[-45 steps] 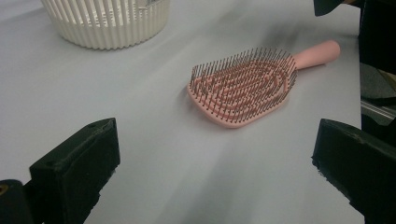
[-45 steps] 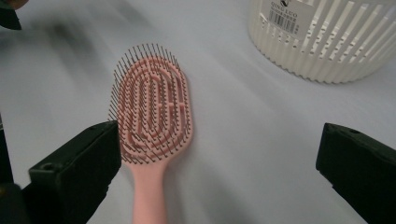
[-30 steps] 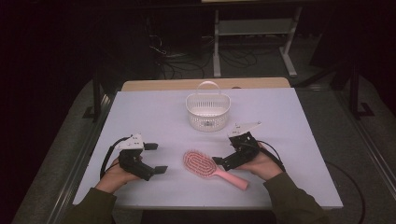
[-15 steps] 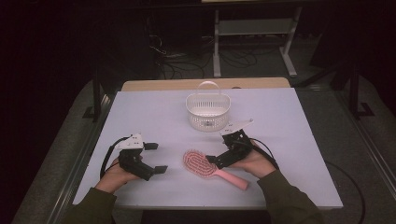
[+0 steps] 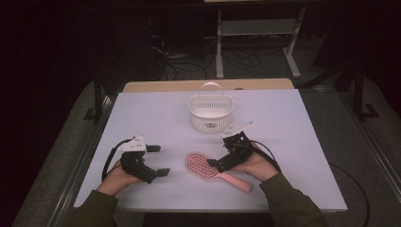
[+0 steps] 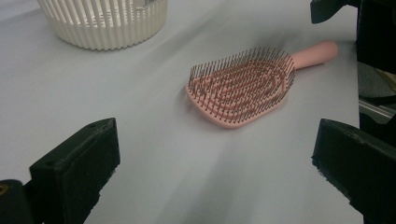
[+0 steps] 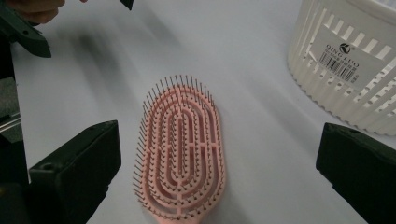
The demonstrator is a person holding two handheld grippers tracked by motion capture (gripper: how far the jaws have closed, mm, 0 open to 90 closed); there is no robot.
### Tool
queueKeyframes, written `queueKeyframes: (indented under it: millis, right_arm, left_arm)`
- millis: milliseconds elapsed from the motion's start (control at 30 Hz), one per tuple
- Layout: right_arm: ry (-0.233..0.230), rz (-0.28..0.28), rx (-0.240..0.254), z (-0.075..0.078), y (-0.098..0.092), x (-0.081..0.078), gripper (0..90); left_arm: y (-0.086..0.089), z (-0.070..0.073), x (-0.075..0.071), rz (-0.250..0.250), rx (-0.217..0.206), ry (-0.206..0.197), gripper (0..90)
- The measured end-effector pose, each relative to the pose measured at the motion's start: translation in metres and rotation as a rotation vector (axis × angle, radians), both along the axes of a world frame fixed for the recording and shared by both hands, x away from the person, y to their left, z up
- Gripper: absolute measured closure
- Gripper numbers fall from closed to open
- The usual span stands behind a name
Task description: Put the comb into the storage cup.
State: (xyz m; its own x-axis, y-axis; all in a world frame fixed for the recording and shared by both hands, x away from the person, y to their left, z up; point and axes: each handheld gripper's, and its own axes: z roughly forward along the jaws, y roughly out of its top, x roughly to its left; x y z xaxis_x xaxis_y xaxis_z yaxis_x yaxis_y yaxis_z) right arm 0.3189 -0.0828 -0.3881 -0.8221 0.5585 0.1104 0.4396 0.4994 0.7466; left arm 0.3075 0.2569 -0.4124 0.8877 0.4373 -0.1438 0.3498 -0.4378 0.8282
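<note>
A pink hairbrush [image 5: 202, 165] lies bristles up on the white table [image 5: 293, 123], its handle pointing toward the front right. My right gripper [image 5: 218, 152] is open and hovers over the handle, its jaws pointing at the brush head. In the right gripper view the hairbrush [image 7: 180, 154] lies between the wide-apart jaws of the gripper [image 7: 217, 184], with no contact visible. My left gripper [image 5: 158, 160] is open and rests left of the brush, empty. In the left gripper view the hairbrush [image 6: 243, 88] lies ahead of the gripper [image 6: 215, 186].
A white slatted basket [image 5: 211, 113] with a raised handle stands behind the brush at mid-table; it is also the basket [image 7: 350, 60] and the basket [image 6: 102, 23]. The dark floor, cables and a rack lie beyond the table's far edge.
My right gripper has moved left and forward, closing in over the brush handle toward the head. The left gripper and the brush have stayed put.
</note>
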Motion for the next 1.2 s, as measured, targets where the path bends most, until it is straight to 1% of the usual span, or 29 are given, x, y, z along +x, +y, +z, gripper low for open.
queueKeyframes:
  millis: [433,900,1000,1200]
  right_arm:
    - [0.026,0.000,-0.051,-0.002,-0.004,-0.003,0.0]
    - [0.060,0.027,-0.104,-0.006,0.000,-0.006,0.0]
    - [0.062,0.036,-0.120,-0.009,0.001,-0.008,0.0]
    - [0.069,0.049,-0.138,-0.011,0.003,-0.009,0.0]
  left_arm:
    - [-0.001,0.000,0.001,-0.007,0.004,-0.003,0.6]
    - [-0.001,0.000,0.000,-0.007,0.007,-0.004,0.6]
    - [-0.001,0.000,0.001,-0.007,0.006,-0.005,0.6]
    - [-0.001,0.000,0.000,-0.007,0.006,-0.003,0.6]
